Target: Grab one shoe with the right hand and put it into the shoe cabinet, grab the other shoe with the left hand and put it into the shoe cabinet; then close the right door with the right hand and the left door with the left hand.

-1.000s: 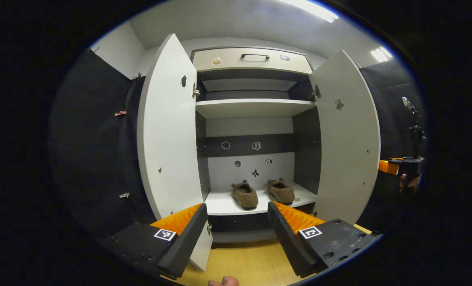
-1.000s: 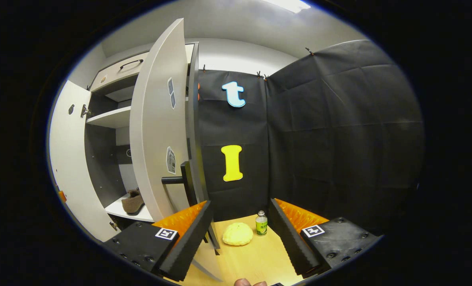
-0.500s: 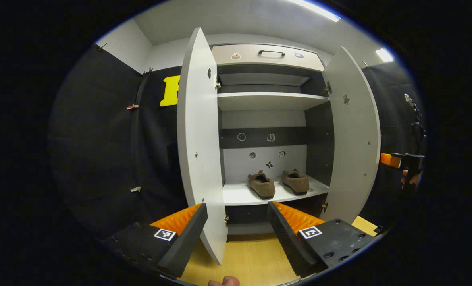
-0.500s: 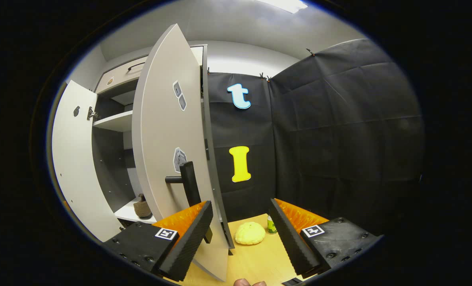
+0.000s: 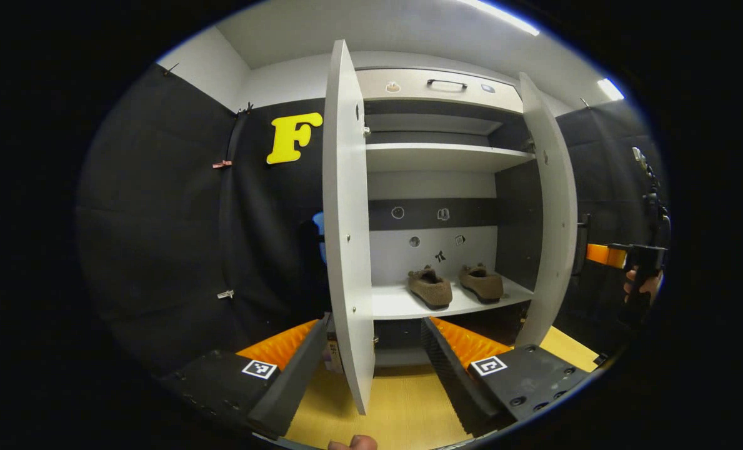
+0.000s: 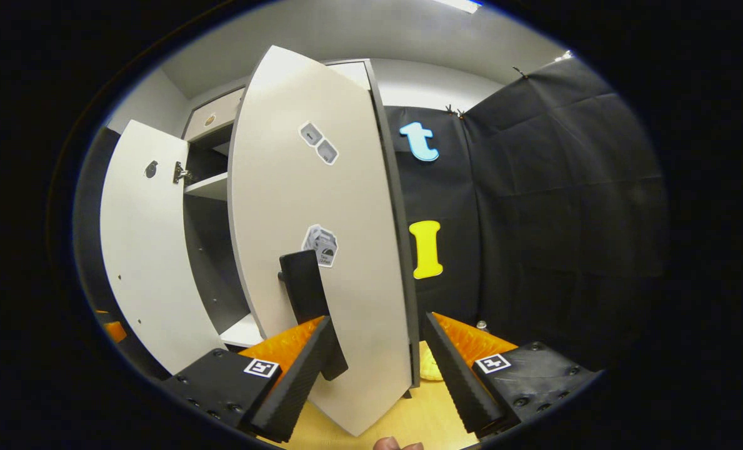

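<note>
Shoes: two brown shoes rest side by side on the lower shelf (image 5: 402,303) of the cabinet (image 5: 437,187), left shoe (image 5: 430,289) and right shoe (image 5: 482,282), toes toward the viewer, close together but apart.

Left gripper view, left to right:
- Left door (image 5: 346,231) stands open, seen nearly edge-on, its lower edge above the wooden floor (image 5: 396,412).
- Left hand-held gripper (image 5: 371,369) is released; its fingers are spread wide and grasp nothing. The left door's lower edge lies between them in the picture; contact cannot be confirmed.
- Upper shelf (image 5: 440,156) spans the cabinet above the shoes; a drawer (image 5: 440,87) with a dark handle sits at the top.
- Right door (image 5: 549,212) stands partly open.
- Right hand-held gripper (image 5: 599,255) appears at the far right edge, just beyond the right door, held by a hand (image 5: 640,287).

Right gripper view, left to right:
- Left door (image 6: 143,250) stands open at the far side.
- Right door (image 6: 321,237) fills the centre, its outer face bearing stickers and a dark handle (image 6: 305,300).
- Right hand-held gripper (image 6: 377,369) is released, fingers spread; the left finger (image 6: 296,381) is just beside the handle's lower end.
- A yellow object (image 6: 430,369) lies on the floor behind the door.
</note>
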{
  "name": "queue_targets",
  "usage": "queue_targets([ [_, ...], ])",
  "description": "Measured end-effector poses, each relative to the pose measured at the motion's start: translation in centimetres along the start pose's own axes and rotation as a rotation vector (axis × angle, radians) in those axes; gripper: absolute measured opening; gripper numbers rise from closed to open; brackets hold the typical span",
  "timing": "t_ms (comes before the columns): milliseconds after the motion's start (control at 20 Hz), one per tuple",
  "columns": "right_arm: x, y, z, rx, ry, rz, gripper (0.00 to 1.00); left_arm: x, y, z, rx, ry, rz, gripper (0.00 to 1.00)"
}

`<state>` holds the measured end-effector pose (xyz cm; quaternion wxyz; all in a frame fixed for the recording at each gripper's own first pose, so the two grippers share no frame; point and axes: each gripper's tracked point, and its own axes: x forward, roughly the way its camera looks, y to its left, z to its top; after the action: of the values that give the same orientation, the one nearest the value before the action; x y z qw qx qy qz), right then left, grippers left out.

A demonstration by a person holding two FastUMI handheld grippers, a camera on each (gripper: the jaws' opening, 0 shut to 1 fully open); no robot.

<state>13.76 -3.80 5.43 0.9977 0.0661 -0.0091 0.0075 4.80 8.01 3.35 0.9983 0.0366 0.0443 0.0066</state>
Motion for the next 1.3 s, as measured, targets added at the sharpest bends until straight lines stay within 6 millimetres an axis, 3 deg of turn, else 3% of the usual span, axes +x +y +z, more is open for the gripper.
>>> queue_targets([
  [200,1.8,4.2,-1.4,-0.028,0.031,0.068,0.98,0.1,1.8,-1.0,-0.010,0.039,0.019,0.96],
  [350,1.8,5.4,-1.5,-0.038,0.018,0.085,0.98,0.7,4.2,-0.9,-0.018,0.041,0.062,0.97],
  [700,-0.6,8.9,-1.2,-0.094,-0.009,0.175,0.98,2.4,10.4,0.5,-0.017,0.006,0.167,0.96],
  [900,-2.0,10.3,-1.8,-0.089,0.018,0.207,0.99,4.6,14.3,1.4,0.034,-0.020,0.227,0.97],
  [1100,-3.0,11.2,-1.6,-0.092,0.013,0.222,0.98,7.2,15.0,1.3,0.004,-0.021,0.213,0.97],
  [1300,-3.7,11.1,-1.4,-0.113,0.022,0.218,0.99,8.4,14.5,1.7,-0.004,-0.026,0.185,0.96],
])
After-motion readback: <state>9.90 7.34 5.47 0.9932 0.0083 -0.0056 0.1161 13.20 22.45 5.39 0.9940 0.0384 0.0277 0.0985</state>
